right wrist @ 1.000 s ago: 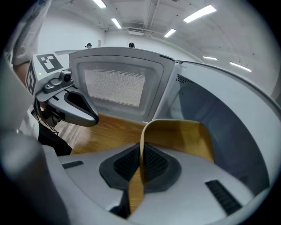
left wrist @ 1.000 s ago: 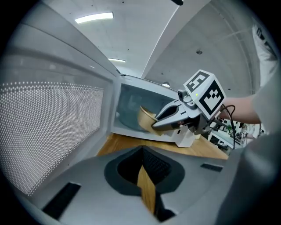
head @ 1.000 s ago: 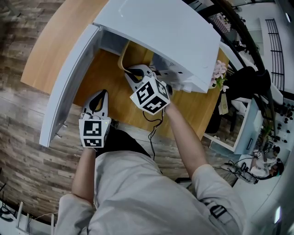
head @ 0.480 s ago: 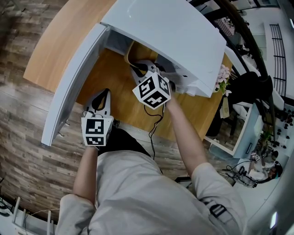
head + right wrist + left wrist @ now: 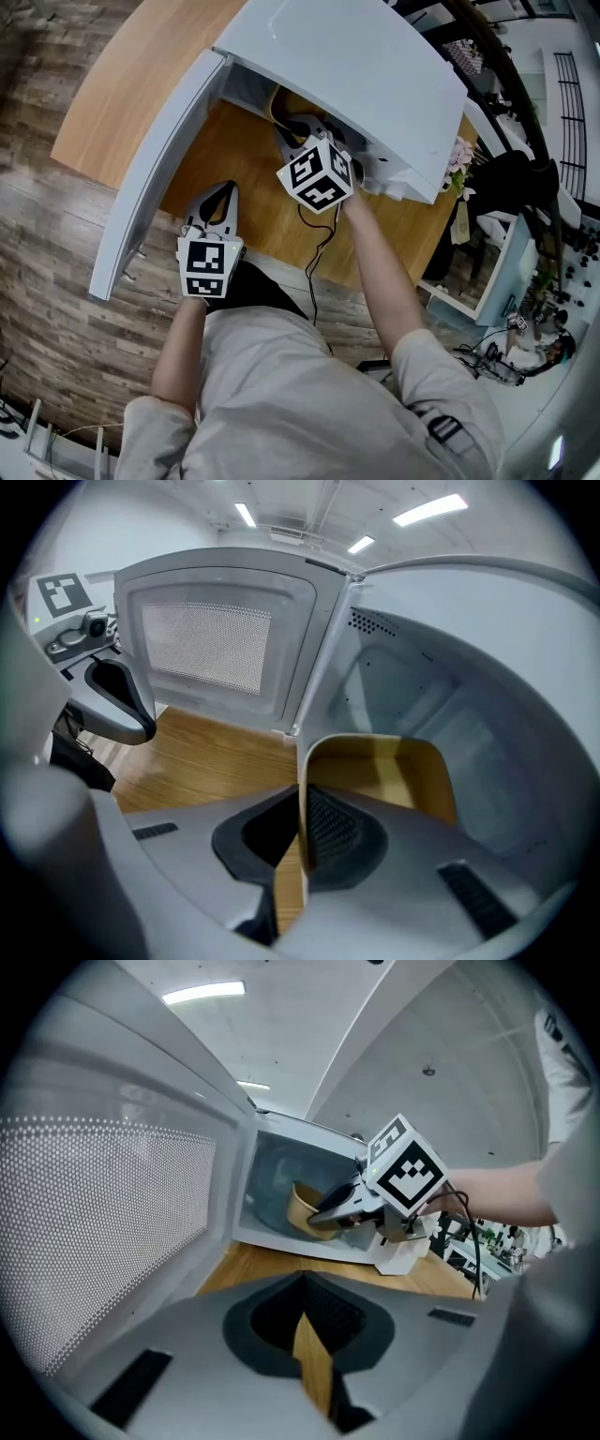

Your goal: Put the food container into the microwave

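Two grippers. Right gripper [image 5: 302, 810] jaws pinching container [image 5: 403, 766] wall, at microwave [image 5: 361, 70] mouth: insertion step. Left gripper [image 5: 314, 1340] jaws pressed together, empty, over worktop [image 5: 239, 155]. Next: lower to floor, release.

Wooden table [image 5: 127, 89] under white microwave [image 5: 347, 66]

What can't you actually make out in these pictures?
- Food container: its bottom and any contents. In the right gripper view, the right gripper covers them.
- Floor inside the microwave: in the head view it is hidden under the microwave's top, so it is unclear whether the container rests on it.
- Clutter at the head view's right edge: too small to name.
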Action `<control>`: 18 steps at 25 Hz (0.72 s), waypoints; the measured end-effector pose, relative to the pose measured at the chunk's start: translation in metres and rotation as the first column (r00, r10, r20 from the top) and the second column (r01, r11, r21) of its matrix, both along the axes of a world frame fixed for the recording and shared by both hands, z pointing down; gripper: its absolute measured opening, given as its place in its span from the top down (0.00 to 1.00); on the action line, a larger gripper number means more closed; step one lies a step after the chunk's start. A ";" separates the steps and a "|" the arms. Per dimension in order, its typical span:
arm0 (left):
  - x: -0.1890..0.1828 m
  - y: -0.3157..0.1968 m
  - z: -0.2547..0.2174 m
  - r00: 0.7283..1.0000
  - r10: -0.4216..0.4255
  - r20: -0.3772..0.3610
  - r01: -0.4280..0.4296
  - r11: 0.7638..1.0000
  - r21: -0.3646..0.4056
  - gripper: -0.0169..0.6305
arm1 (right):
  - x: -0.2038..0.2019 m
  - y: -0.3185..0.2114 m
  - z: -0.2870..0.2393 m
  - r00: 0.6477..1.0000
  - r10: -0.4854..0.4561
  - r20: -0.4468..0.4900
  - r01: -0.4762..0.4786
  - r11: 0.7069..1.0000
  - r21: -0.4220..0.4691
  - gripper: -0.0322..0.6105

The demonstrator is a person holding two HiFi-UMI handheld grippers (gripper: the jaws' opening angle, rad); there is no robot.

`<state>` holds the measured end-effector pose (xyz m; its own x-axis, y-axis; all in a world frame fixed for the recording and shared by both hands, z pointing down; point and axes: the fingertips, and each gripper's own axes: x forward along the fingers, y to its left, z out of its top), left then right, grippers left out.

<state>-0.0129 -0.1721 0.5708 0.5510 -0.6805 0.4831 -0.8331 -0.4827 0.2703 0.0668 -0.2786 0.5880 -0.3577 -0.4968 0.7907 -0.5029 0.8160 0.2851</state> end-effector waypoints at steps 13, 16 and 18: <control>-0.008 -0.009 0.004 1.000 0.003 -0.009 -0.003 1.000 -0.012 0.96 | -0.005 -0.024 0.005 0.998 0.005 -0.059 -0.003 1.000 0.027 0.92; -0.009 -0.010 0.005 1.000 0.006 -0.008 -0.006 1.000 -0.015 0.96 | -0.003 -0.030 0.008 0.996 0.004 -0.085 -0.001 0.999 0.040 0.92; -0.009 -0.010 0.006 1.000 0.006 -0.007 -0.007 1.000 -0.017 0.96 | -0.001 -0.033 0.009 0.996 0.012 -0.088 -0.008 0.999 0.041 0.92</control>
<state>-0.0223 -0.1822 0.5763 0.5588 -0.6684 0.4909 -0.8279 -0.4832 0.2846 0.0653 -0.3115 0.5973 -0.2820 -0.5327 0.7979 -0.4825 0.7976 0.3620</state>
